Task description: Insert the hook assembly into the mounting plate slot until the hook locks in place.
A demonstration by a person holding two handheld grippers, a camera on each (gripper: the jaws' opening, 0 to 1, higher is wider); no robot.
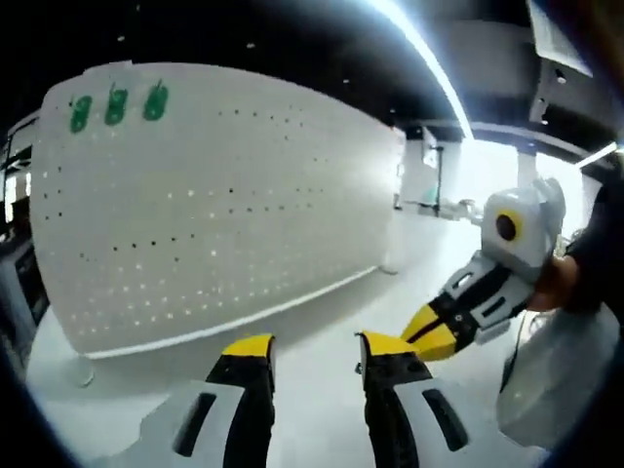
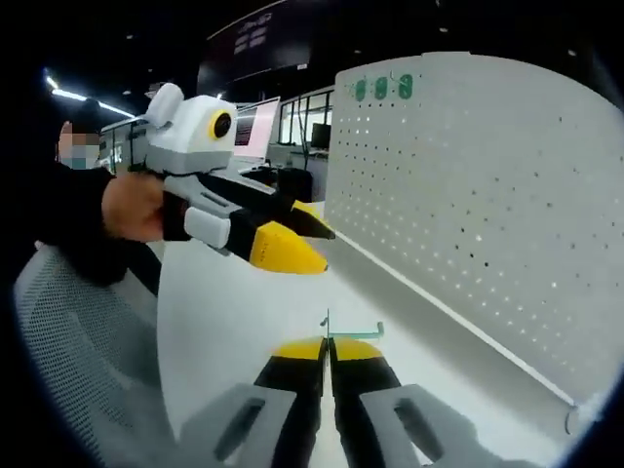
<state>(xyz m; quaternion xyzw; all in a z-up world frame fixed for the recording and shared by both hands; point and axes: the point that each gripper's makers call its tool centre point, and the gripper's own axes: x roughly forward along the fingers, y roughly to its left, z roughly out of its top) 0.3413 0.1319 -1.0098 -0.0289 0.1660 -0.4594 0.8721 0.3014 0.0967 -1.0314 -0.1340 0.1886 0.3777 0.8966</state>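
Overall setting: a white pegboard stands upright on a white table, its lower edge along the tabletop.
Mounting plate: the pegboard, pierced by rows of small holes; it lies ahead of the left gripper and to the right of the right gripper.
Green hooks: three small green pieces hang in a row at the top corner of the pegboard, side by side; they appear again in the right gripper view.
Hook assembly: one thin teal wire hook, pinched at the tips of the right gripper, above the table and well apart from the pegboard.
Right gripper: yellow-tipped black jaws closed together on the hook; it enters the left gripper view from the right, held in a hand.
Left gripper: yellow-tipped jaws set apart with a clear gap, nothing between them; it appears in the right gripper view, held in a hand, raised over the table.
Containers: a pale mesh surface at the near left; what it belongs to cannot be told.
Count: one pegboard, three green pieces, one hook, two grippers.
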